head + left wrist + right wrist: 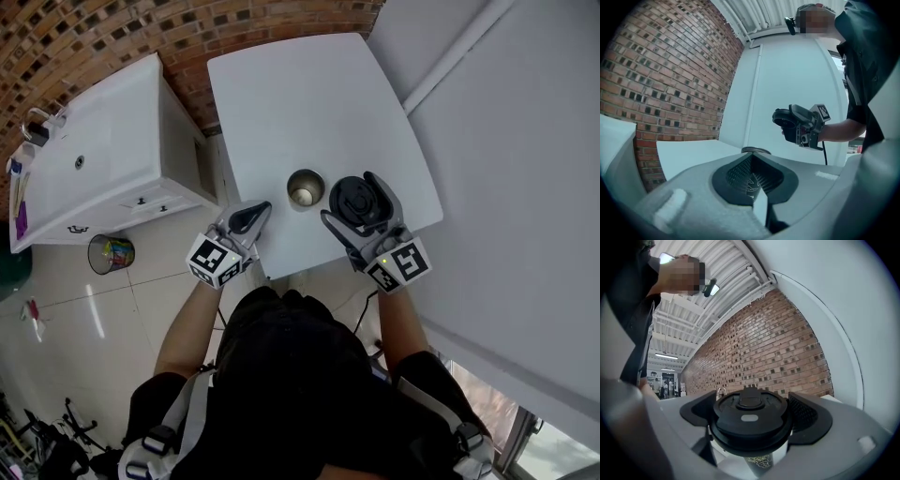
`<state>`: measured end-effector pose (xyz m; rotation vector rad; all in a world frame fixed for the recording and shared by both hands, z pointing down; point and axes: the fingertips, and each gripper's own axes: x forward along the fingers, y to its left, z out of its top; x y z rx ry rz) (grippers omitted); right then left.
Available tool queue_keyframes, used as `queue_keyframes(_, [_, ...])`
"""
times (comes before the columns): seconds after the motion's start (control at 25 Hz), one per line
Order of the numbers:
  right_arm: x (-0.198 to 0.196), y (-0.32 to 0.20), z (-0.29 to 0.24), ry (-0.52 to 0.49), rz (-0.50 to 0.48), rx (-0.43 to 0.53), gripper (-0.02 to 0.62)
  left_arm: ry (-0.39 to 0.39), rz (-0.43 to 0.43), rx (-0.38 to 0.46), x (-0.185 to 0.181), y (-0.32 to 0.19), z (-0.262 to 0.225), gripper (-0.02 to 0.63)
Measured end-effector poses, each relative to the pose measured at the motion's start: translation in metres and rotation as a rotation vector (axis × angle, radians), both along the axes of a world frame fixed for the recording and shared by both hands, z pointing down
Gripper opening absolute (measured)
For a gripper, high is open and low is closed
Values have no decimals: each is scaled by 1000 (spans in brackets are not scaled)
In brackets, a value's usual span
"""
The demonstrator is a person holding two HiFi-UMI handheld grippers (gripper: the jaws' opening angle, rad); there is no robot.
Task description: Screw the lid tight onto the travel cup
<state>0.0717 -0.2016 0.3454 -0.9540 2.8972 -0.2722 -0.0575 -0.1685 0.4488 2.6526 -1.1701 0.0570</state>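
The travel cup [305, 188] stands upright and open on the white table [309, 94], close to the table's near edge and about midway along it. I can see down into its metal inside. No lid is on it.

The black lid [358, 202] is off the table, held just to the right of the cup and apart from it, over the near right part of the table. My right gripper [349, 197] has it: the jaws stand wide, one on each side of the round lid, clamped on its rim. In the right gripper view the lid fills the gap between the two dark pads, top side facing the camera, with a raised tab in its middle.

My left gripper [251, 216] hovers at the table's near edge, just left of the cup and not touching it. Its jaws are pressed together with nothing between them. In the left gripper view the cup's rim shows just past the closed tips, and farther off is the right gripper with the lid.

Beyond the table's far edge is a brick wall [187, 37]. To the table's left stands a white cabinet [103, 150] with a sink set in its top. A small bin [112, 253] with colourful contents sits on the tiled floor [66, 337] in front of it. A plain white wall [525, 187] runs along the table's right side.
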Motion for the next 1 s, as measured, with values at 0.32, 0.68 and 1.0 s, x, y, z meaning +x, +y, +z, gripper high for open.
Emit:
queue_keyframes(0.32, [8, 4, 53, 5, 50, -106, 474, -29, 13, -21, 8, -12, 46, 3])
queue_keyframes(0.68, [21, 18, 76, 42, 84, -161, 474, -81, 146, -102, 35, -17, 112, 354])
queue_keyframes(1.0, [33, 16, 86, 44, 99, -182, 474, -163, 272, -115, 67, -30, 140, 418])
